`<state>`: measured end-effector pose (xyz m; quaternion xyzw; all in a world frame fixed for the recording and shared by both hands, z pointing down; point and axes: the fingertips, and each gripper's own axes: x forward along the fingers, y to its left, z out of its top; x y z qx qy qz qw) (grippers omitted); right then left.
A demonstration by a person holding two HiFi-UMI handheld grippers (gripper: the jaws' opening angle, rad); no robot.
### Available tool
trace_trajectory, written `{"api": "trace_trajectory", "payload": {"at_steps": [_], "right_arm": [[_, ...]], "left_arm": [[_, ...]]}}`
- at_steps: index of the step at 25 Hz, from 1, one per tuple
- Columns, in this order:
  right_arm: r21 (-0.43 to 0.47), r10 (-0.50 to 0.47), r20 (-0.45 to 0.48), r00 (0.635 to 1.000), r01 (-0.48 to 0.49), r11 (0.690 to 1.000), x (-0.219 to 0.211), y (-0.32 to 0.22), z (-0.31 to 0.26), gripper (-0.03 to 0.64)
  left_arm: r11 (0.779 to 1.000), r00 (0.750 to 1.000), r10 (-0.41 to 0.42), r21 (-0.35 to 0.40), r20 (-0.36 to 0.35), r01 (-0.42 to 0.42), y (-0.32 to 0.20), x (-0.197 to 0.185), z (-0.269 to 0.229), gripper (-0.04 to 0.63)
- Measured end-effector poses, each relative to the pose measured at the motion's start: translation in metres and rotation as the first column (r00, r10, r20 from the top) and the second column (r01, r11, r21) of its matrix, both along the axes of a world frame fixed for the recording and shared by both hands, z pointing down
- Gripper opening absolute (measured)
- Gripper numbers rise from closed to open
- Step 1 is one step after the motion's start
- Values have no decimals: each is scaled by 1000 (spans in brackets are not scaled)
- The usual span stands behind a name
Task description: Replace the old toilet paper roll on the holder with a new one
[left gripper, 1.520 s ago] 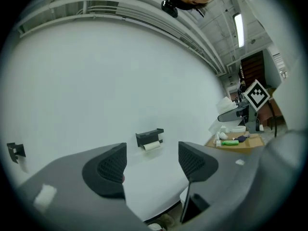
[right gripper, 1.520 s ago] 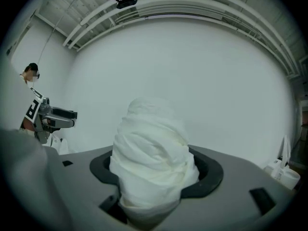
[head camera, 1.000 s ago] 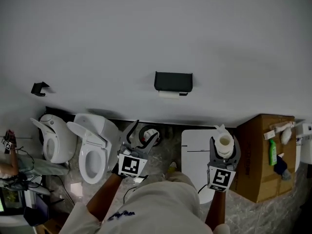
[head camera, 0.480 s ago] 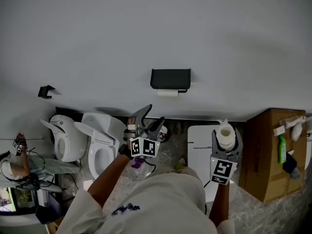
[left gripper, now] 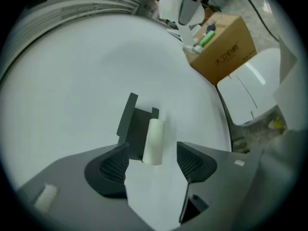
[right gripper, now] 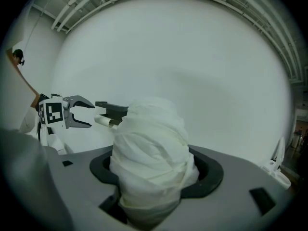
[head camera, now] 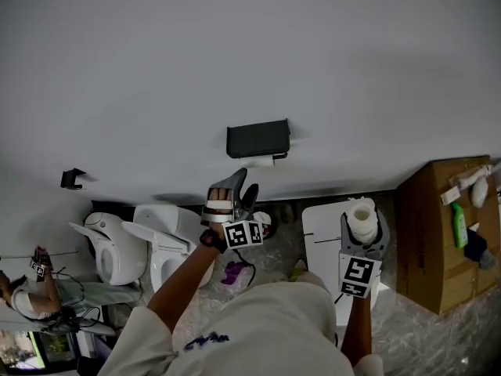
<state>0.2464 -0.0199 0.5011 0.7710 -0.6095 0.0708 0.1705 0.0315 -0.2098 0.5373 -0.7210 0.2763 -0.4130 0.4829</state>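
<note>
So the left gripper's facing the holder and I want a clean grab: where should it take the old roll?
Mid-length on the old roll, jaws across its slim tube, coming head-on toward the wall: it hangs exposed just under the black holder, its front side open.

Left hand-held gripper [head camera: 244, 182] narrowed, empty; right one [head camera: 362, 222] clamped.
</note>
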Motion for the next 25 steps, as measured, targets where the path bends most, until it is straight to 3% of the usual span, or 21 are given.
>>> {"api": "trace_trajectory", "payload": {"at_steps": [3,10,25], "right_arm": [[-35,19,17,1000,-18,999,1,8,15,322],[-81,38,-1,999,-38,996,7,18,26,322],[-86,65,-10,998,-65,994,11,14,23,323]], "left_arm": [[996,997,7,87,77,-14,-15,7,3,305],[991,990,28,128,137,-46,-30,23,13,295],[991,983,24,125,184,-48,-50,40,34,253]]}}
